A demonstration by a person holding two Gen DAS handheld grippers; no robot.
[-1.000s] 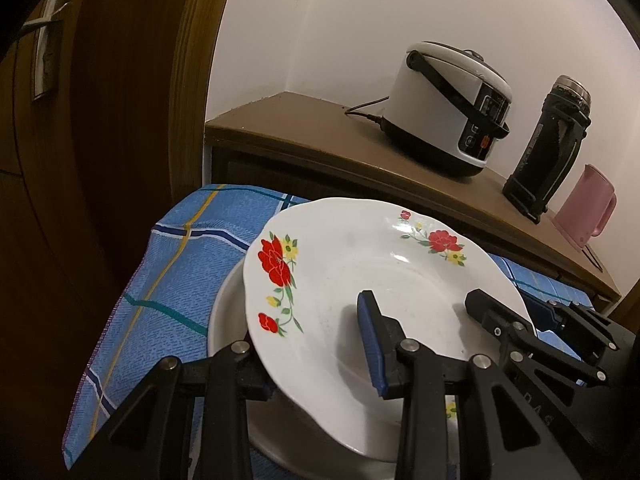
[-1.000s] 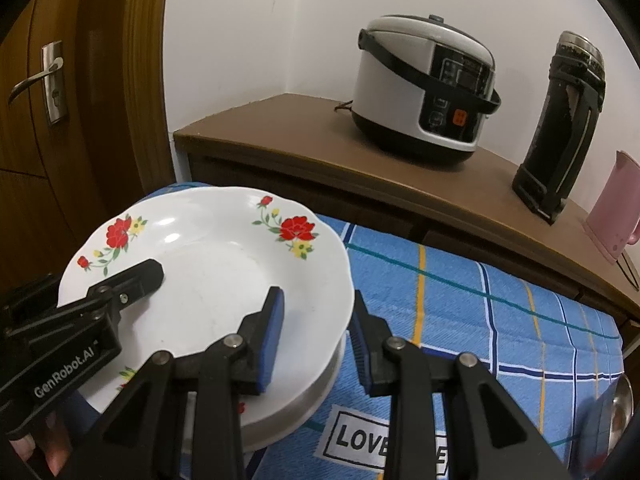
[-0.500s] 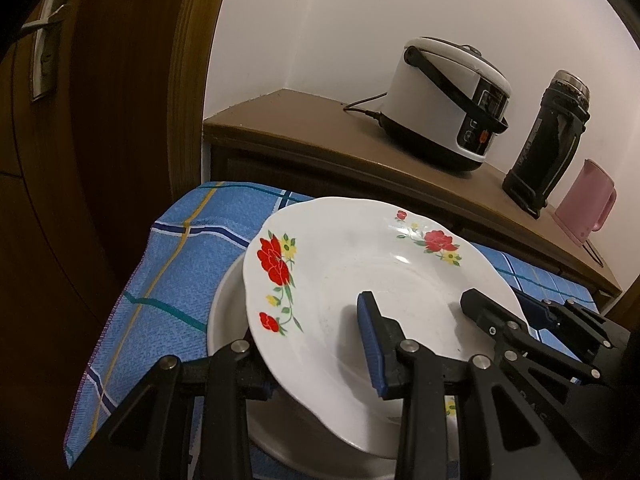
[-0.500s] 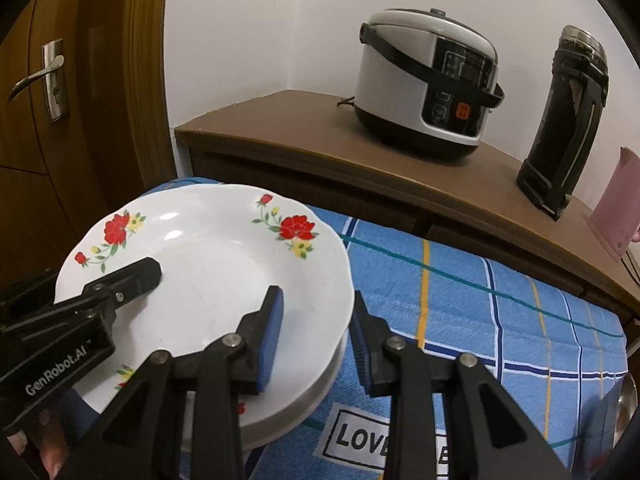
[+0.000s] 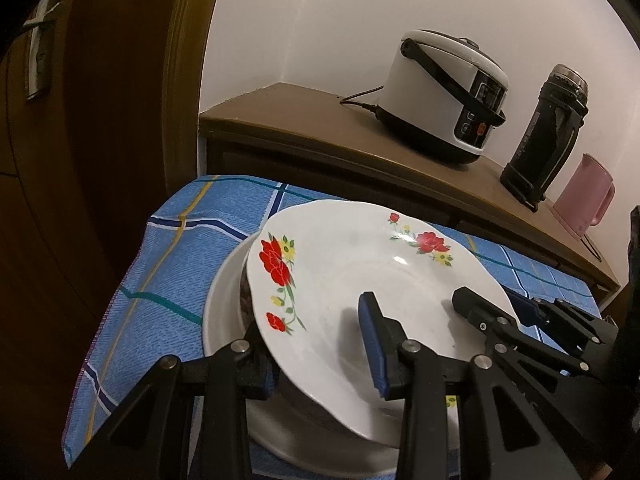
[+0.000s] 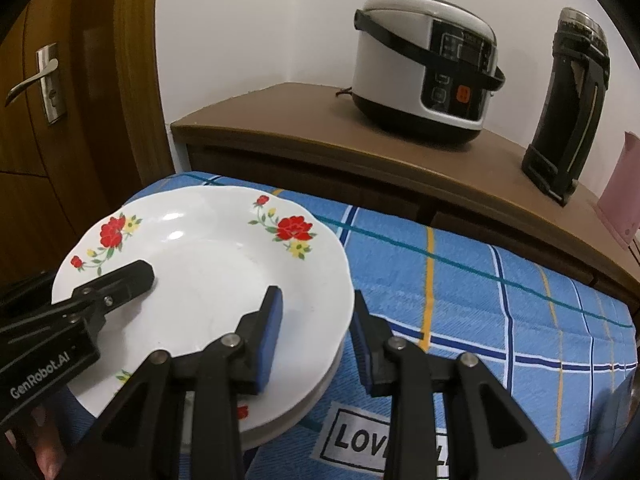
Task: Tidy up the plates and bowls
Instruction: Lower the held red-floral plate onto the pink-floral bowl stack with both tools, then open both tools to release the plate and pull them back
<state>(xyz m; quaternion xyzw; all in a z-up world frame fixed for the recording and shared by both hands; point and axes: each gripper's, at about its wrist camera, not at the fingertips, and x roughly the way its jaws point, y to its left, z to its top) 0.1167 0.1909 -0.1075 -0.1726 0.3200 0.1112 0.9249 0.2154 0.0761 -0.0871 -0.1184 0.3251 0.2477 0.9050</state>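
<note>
A white plate with red flowers (image 5: 360,264) is held by both grippers above a plain white plate (image 5: 224,304) that lies on the bench covered with a blue checked cloth (image 6: 480,280). The flowered plate is tilted a little, its left edge higher than the white plate under it, and it is not resting flat on that plate. The left gripper (image 5: 316,354) takes the left rim of the flowered plate: one blue pad lies on the inside of the plate and the other finger goes under the rim; its jaws are opening a little now, with the rim between them, and the pads seem to press on it. The right gripper (image 6: 316,332) takes the right rim in the same way, one blue pad on the upper face and the other finger outside and below the edge, at a narrow opening, closed on the plate. In the right wrist view the left gripper (image 6: 114,284) shows at the far left side of the plate, and a part of the person's hand (image 6: 44,440) shows below it. Behind the bench stands a brown wooden cabinet (image 6: 280,120) with a white rice cooker (image 6: 424,68), a black thermos (image 6: 568,108) and a pink jug (image 5: 584,196) on it. At the left there is a wooden door with a metal handle (image 6: 36,80)
</note>
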